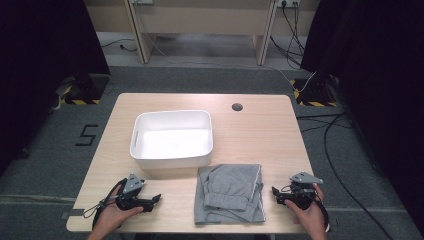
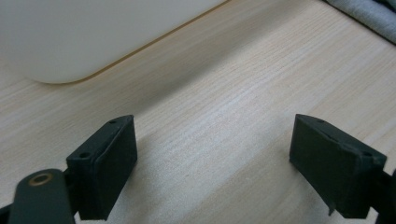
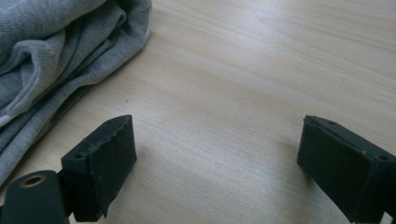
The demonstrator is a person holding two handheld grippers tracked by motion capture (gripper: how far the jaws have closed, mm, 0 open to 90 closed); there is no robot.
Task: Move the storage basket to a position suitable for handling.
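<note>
Grey shorts [image 1: 230, 193] lie folded on the table [image 1: 270, 135], between the 2 grippers and untouched, so the work looks unstarted; the white bin [image 1: 172, 140] beyond them holds nothing. The left gripper [image 1: 156, 199] rests well to their left, jaws spread wide and holding nothing. The right gripper [image 1: 275, 192] sits just beside their right edge, also gaping and unloaded.

Light wooden table [image 1: 260, 130] on grey carpet floor [image 1: 200, 80], black curtains [image 1: 45, 45] left and right of table, wooden furniture legs [image 1: 137, 37] behind table, cables [image 1: 332, 145] at right.
</note>
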